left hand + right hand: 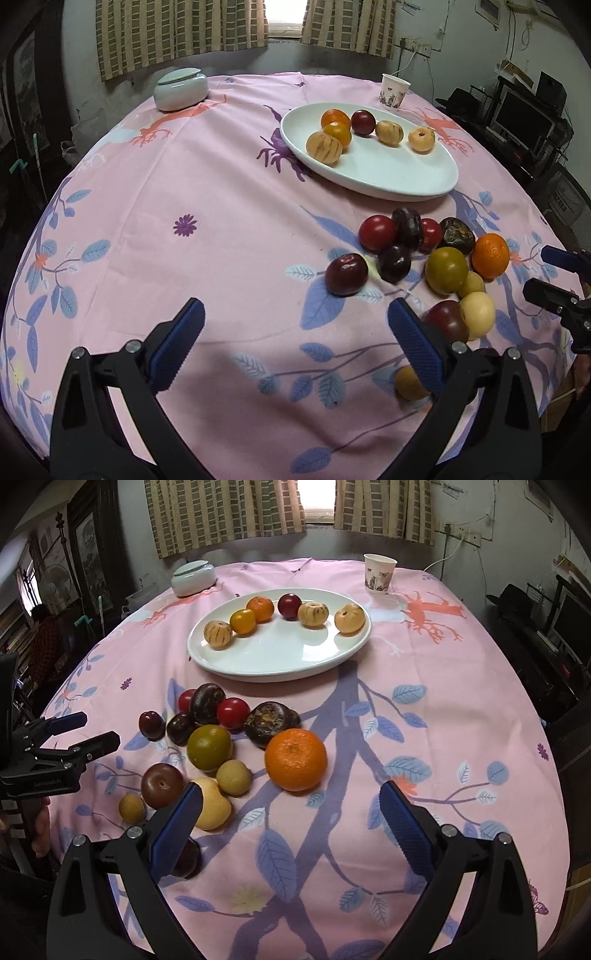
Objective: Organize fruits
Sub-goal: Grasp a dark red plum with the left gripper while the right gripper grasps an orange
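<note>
While six fruits already sit on the plate point(280, 664), both claws, left point(295, 332) and right point(290, 812), hang released before the loose pile point(221, 738), ready to pick.

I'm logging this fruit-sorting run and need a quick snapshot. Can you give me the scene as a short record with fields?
surface: table with pink floral cloth
plate: white, oval, six fruits on it
loose fruit: cluster on the cloth in front of the plate, including a big orange
left claw: open, empty
right claw: open, empty
far edge: lidded bowl, paper cup
</note>
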The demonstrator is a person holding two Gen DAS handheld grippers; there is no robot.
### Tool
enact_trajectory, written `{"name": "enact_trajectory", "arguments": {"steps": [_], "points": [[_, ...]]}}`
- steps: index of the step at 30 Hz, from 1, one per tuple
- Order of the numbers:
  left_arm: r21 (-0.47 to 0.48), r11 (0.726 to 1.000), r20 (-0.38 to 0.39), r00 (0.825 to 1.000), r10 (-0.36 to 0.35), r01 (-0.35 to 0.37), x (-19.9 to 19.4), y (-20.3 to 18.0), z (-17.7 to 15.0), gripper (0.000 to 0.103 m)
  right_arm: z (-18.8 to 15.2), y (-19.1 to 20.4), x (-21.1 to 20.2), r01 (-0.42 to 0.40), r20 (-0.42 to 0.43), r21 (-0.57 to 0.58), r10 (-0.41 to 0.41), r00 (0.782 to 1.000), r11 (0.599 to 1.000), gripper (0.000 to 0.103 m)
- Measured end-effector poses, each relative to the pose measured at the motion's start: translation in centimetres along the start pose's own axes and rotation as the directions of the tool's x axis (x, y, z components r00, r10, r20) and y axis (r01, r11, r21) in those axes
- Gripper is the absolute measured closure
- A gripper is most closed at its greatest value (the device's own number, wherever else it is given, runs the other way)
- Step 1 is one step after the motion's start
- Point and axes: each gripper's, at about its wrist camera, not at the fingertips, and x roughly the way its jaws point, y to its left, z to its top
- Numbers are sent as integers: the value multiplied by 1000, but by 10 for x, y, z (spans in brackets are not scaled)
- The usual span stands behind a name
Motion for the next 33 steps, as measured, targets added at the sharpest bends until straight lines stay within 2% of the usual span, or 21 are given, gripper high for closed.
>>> {"name": "enact_trajectory", "arguments": {"steps": [5,9,17,19,20,22,24,26,29,33], "points": [[17,1000,5,1000,-3,2,-4,-3,-5,2,-2,9,2,-2,-17,-20,2,1000,1000,6],[33,999,-2,1000,-11,11,-4,-8,-5,2,0,2,3,-6,-13,15,6,1000,1000,6],[32,999,-19,1000,0,1,-2,-7,-7,2,10,-10,28,93,-8,42,-93,996,995,7],[22,1000,-21,1000,1,-1,-2,-4,-8,2,12,-11,32,95,10,31,-96,995,995,16],[18,1000,-21,1000,1,0,-2,-3,-7,2,13,-11,36,90,1,26,-90,996,996,31],[14,1000,-17,1000,-3,3,-2,-1,-7,2,15,-12,48,43,-40,32,-42,998,999,39],[15,1000,-17,1000,-6,7,-2,-1,-6,2,14,-11,63,1,-91,37,3,996,999,57],[29,1000,-14,1000,9,-9,1,-3,-4,2,12,-9,63,-1,-89,39,5,996,999,58],[57,996,-15,998,68,-67,9,-6,1,2,9,-9,52,-55,-83,51,59,995,997,58],[95,993,-32,997,76,-73,25,-14,7,2,3,-12,36,-58,-58,59,62,996,997,58]]}}
